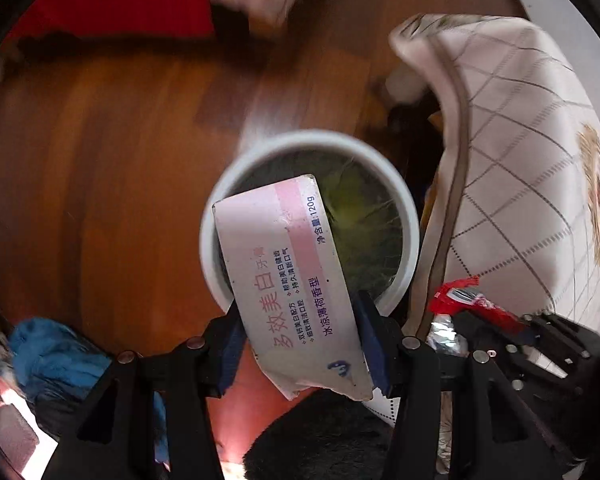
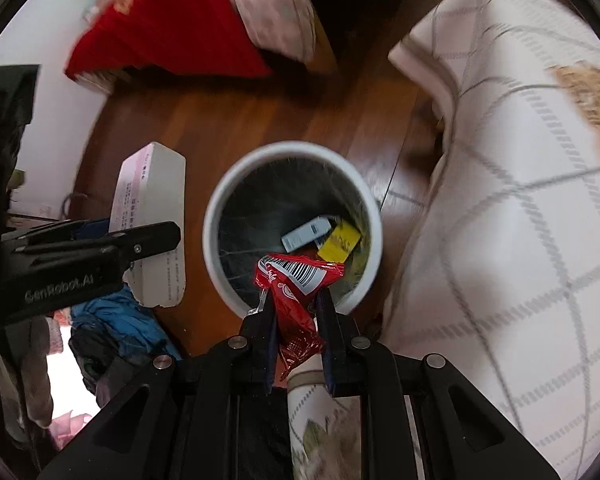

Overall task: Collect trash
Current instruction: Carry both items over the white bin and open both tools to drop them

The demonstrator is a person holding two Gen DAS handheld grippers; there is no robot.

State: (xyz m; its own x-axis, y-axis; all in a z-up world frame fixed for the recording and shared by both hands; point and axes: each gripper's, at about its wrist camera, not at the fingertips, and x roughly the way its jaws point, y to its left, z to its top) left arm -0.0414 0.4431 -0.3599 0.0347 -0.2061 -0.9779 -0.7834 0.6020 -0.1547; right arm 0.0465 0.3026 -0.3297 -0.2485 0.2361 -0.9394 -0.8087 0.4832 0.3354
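Trash bin [image 2: 292, 224] beside quilt [image 2: 500, 240]; clothes, maybe, on floor [image 2: 228, 128]

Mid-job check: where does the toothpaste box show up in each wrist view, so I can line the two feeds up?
Left wrist: the toothpaste box is centre frame, clamped in the left gripper, its far end over the white trash bin.
Right wrist: the same box is at left of centre, left of the bin, held by the other gripper.
Shared landmark: the white trash bin, middle of both views.
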